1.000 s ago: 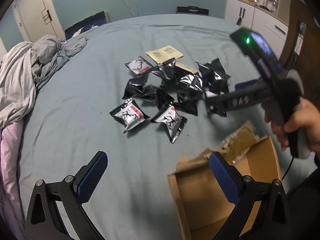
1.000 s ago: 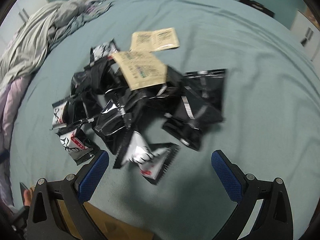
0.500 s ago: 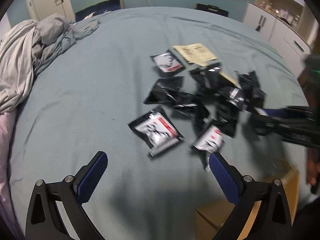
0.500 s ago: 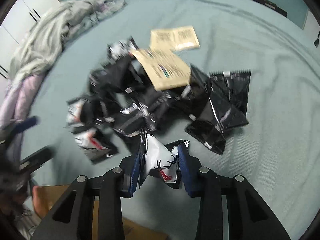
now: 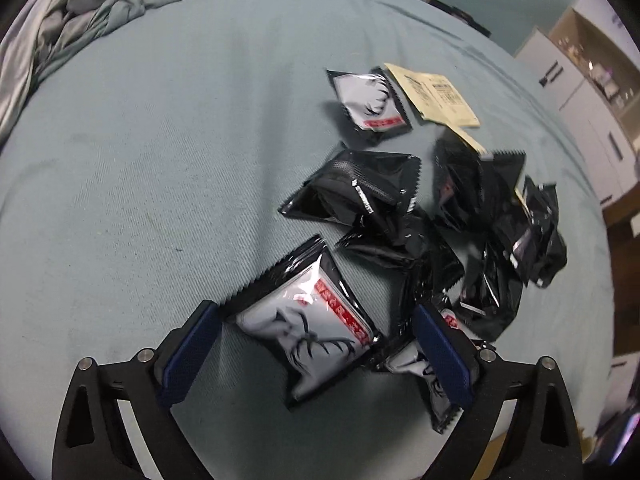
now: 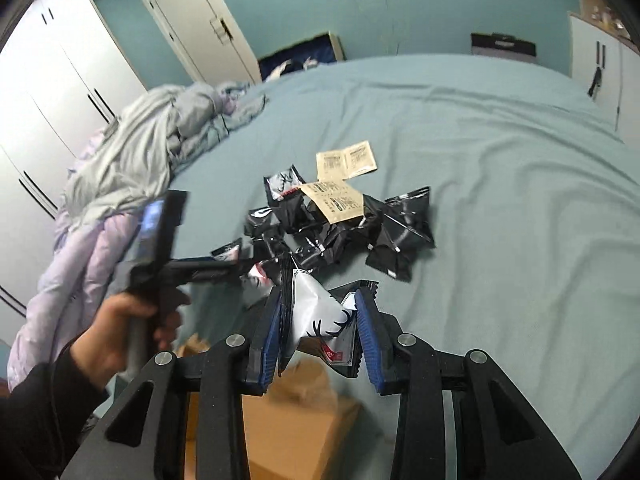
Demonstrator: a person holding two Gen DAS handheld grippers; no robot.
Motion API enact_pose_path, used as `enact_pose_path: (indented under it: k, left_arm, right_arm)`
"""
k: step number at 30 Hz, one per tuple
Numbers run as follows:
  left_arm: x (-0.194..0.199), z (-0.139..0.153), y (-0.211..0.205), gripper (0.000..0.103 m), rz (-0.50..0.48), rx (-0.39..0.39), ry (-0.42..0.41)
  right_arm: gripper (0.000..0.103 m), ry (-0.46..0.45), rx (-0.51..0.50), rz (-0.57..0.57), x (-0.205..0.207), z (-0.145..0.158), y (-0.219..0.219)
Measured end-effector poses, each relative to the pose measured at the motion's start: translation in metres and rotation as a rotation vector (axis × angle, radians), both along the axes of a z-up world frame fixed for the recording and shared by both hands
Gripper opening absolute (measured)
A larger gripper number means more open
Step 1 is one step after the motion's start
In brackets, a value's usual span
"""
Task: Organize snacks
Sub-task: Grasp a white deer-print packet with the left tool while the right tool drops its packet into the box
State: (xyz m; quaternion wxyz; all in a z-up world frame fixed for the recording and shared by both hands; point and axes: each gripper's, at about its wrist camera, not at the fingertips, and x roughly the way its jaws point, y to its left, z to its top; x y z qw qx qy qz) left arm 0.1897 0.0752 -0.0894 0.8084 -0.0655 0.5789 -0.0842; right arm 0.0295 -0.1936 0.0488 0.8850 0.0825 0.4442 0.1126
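A pile of black snack packets [image 5: 460,232] lies on the teal bed, with two tan sachets [image 5: 436,96] at its far side. My left gripper [image 5: 316,356] is open and low over the bed, its fingers either side of a white-and-black deer-print packet [image 5: 308,328]. My right gripper [image 6: 320,332] is shut on another deer-print packet [image 6: 320,320] and holds it lifted above a cardboard box [image 6: 288,420]. The pile [image 6: 340,228] also shows in the right wrist view, with the left gripper's body [image 6: 160,240] at the left.
A rumpled grey and lilac duvet [image 6: 132,168] lies along the bed's left side. White wardrobes [image 6: 48,92] and a door stand behind it. White cabinets [image 5: 580,92] are on the right.
My right gripper closed on a deer-print packet and lifted it back over the box. My left gripper moved forward and down until its open fingers straddle another deer-print packet.
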Motion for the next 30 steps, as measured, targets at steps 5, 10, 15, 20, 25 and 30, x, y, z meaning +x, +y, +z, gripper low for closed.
enact_pose_path:
  k: [5, 10, 15, 20, 25, 30]
  left_arm:
    - [-0.002, 0.006, 0.014, 0.062, 0.044, -0.001, -0.029]
    - [-0.015, 0.016, 0.026, 0.042, 0.089, -0.049, -0.034]
    - [-0.046, 0.051, 0.029, 0.041, 0.066, -0.011, -0.094]
    - [-0.092, 0.092, 0.010, 0.041, -0.039, -0.001, -0.188]
    - [-0.130, 0.098, -0.026, 0.041, -0.156, 0.046, -0.199]
    - [-0.159, 0.097, -0.055, 0.041, -0.252, 0.070, -0.200]
  right_arm:
    - [0.034, -0.040, 0.040, -0.058, -0.074, -0.002, -0.009]
    - [0.034, -0.035, 0.024, -0.064, -0.094, -0.001, 0.002]
    - [0.034, -0.022, 0.000, -0.035, -0.082, -0.007, 0.016]
    - [0.034, 0.033, -0.011, 0.000, -0.073, -0.013, 0.025]
    - [0.034, 0.048, -0.018, 0.016, -0.072, -0.011, 0.026]
    - [0.034, 0.017, 0.000, 0.013, -0.079, -0.004, 0.020]
